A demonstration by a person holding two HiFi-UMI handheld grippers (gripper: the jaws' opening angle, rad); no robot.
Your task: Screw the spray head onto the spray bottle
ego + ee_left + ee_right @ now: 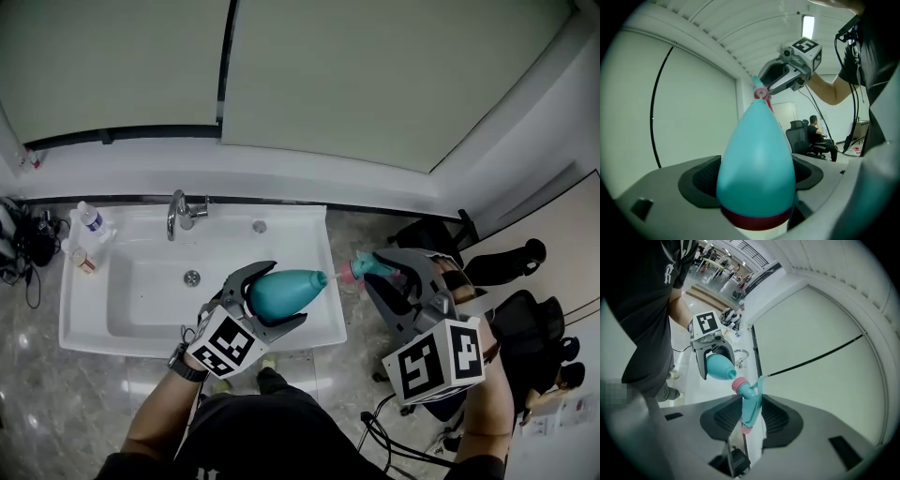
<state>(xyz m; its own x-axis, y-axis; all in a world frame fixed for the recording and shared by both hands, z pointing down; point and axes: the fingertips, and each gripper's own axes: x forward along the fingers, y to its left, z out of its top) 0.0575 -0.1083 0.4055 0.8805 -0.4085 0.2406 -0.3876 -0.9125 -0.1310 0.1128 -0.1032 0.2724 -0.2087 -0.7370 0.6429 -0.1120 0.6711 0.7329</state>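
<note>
A teal teardrop-shaped spray bottle (284,291) lies sideways in my left gripper (264,298), which is shut on its body; its neck points right. In the left gripper view the bottle (757,164) fills the middle, with a dark red band at its base. My right gripper (398,281) is shut on the teal spray head (373,266), whose pink collar (345,274) sits at the bottle's mouth. In the right gripper view the spray head (750,404) stands between the pads, its collar (739,384) touching the bottle (720,366).
A white sink (309,328) with a chrome tap (180,214) lies below the grippers. Small bottles (89,217) stand on its left corner. Black office chairs (525,323) stand at the right, and cables (28,244) lie at the left.
</note>
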